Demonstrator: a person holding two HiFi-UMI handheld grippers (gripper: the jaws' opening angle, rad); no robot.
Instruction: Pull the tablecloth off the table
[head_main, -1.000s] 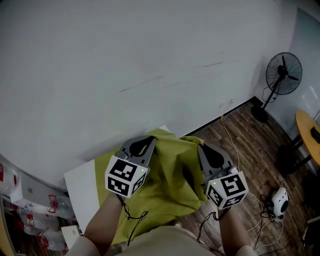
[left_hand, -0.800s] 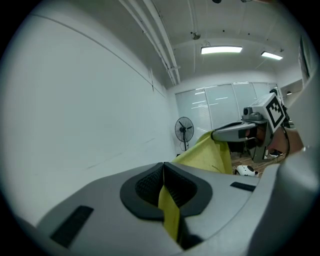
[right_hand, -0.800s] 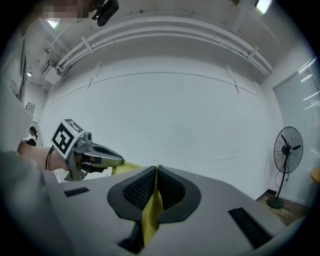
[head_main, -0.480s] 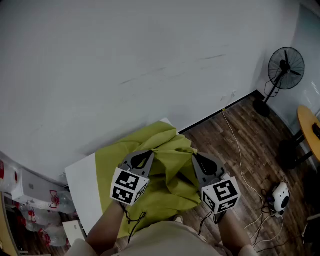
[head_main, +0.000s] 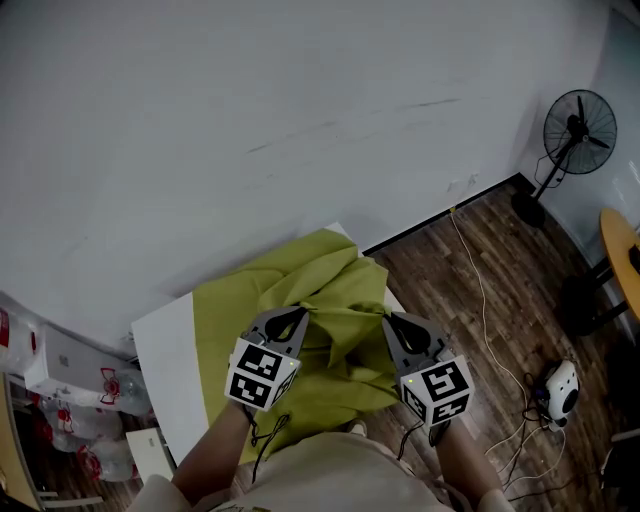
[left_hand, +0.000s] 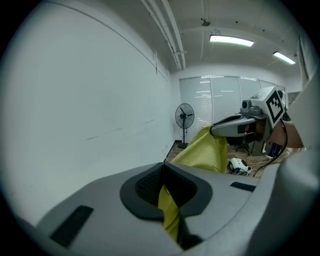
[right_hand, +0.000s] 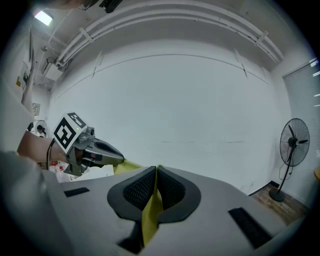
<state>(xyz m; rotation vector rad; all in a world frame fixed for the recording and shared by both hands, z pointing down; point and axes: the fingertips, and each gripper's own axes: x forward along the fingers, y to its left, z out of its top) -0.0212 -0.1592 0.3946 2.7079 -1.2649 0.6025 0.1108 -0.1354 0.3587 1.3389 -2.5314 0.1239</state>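
The crumpled yellow-green tablecloth (head_main: 330, 275) is pinched tight by left tongs (head_main: 301, 313) and right tongs (head_main: 389, 320), to drag it off the white tabletop (head_main: 165, 370).

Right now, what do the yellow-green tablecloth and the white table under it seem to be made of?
Tablecloth: thin matte fabric, likely woven; it bunches in soft folds and pinches flat in the left gripper and right gripper. Table: smooth white board, perhaps laminate or painted; flat, even, with a crisp edge.

standing fan (head_main: 578, 125) beside white wall (head_main: 250, 100) | white device (head_main: 560, 388) on wood floor (head_main: 440, 270) | printed bags (head_main: 105, 402) lower left
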